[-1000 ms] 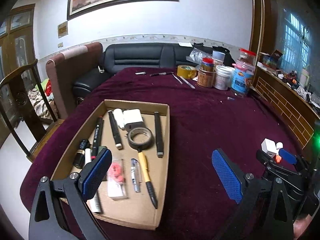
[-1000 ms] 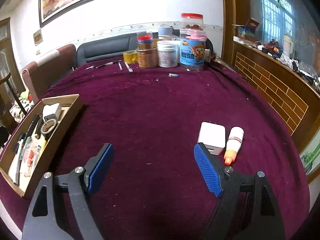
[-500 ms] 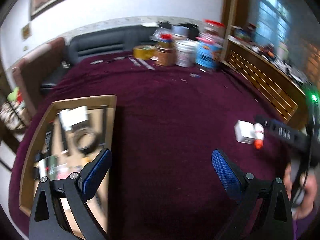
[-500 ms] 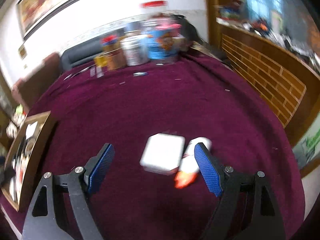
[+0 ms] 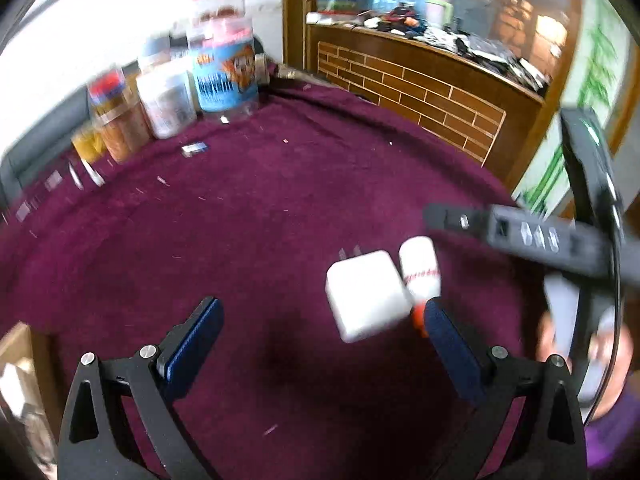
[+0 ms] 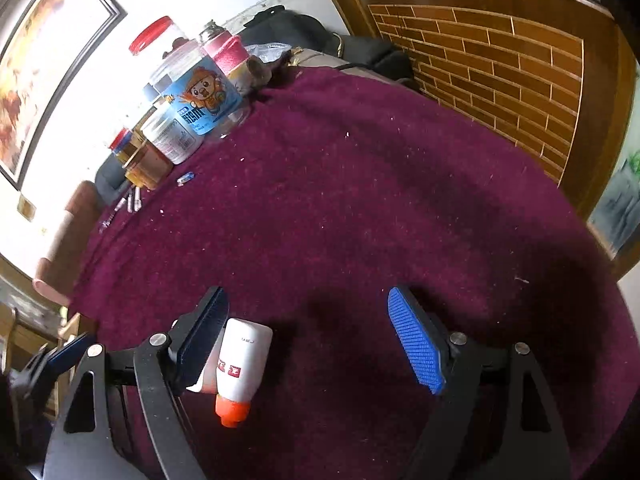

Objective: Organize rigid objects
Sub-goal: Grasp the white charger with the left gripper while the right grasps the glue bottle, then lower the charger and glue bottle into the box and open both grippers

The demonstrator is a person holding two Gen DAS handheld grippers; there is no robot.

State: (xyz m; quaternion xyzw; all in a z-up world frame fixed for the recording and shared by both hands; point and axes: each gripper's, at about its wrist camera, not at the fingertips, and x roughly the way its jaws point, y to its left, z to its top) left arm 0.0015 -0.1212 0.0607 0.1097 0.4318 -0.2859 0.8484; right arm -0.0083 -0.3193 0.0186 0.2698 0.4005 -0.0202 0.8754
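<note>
Presently both tools are angled down over the maroon tablecloth (image 6: 360, 220).

Right gripper (image 6: 308, 340): jaws wide apart, nothing clamped. In the right wrist view the white glue bottle (image 6: 240, 364) lies on the cloth between the jaws, hard against the pad at about 8 o'clock; whether pad and bottle actually touch I cannot tell. Its orange cap (image 6: 231, 411) points back toward the camera. The blue pad at 4 o'clock is well apart from the bottle, with bare cloth before it.

Left gripper (image 5: 320, 344): jaws likewise wide apart and empty. In the left wrist view, blurred, the white charger block (image 5: 366, 296) lies on the cloth just ahead of the jaws, toward 4 o'clock, its prongs pointing away from me. The bottle lies just beside the block on the side nearer the pad at 4 o'clock, with its cap at that pad's tip. The right tool's black body crosses the frame at 3 o'clock, and part of my hand (image 5: 560, 344) shows below it.

Farther off, at 10 to 11 o'clock in both views, a cluster of jars stands at the table's far edge: a blue-labelled jar (image 6: 200, 100), a red-lidded jar (image 6: 156, 40) behind it, and smaller ones alongside. A small blue item (image 6: 186, 178) lies on the cloth near them. A brick-patterned wooden counter (image 6: 500, 72) fills 1 to 2 o'clock.
</note>
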